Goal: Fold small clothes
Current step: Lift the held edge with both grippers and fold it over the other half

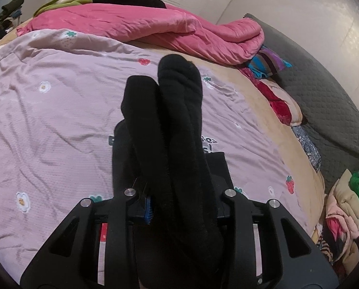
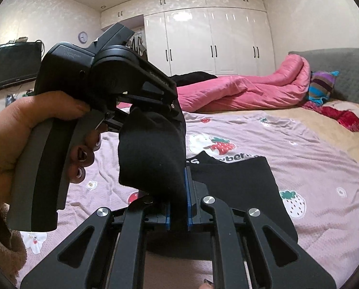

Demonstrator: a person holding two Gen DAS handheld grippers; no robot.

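**Hand-held gripper pair both pinching one black sock above the bed**

Right hand-held gripper [image 2: 178, 213]: blue pads pressed onto the lower end of the black sock [image 2: 153, 154], fabric sandwiched between them. Sock rises from there up to the left hand-held gripper [image 2: 153, 110], seen side-on in the right wrist view, which clamps the sock's other end. A hand [image 2: 30, 130] with dark painted nails wraps the left unit's grey grip.

Left wrist view: left hand-held gripper [image 1: 179, 207] has the sock [image 1: 177, 125] bunched between its fingers, one blue pad [image 1: 147, 210] visible at the fabric's left edge, the other hidden by cloth. Sock runs forward in two rounded lobes, held clear of the bedding.

Below the sock: a black garment [image 2: 242, 187] lies flat on the pink strawberry-print quilt [image 2: 300, 149], just under both grippers.

Further out: tan blanket [image 2: 312, 122] along the quilt's far edge, a rolled pink comforter [image 2: 247, 89] across the bed, striped knit item [image 2: 320, 84] beside it against the grey headboard [image 2: 348, 72]. A pile of mixed clothes [image 1: 345, 212] sits at the right edge of the left wrist view.

Back wall: white wardrobe [image 2: 210, 41], wall TV [image 2: 15, 65], small round clock [image 2: 83, 36].
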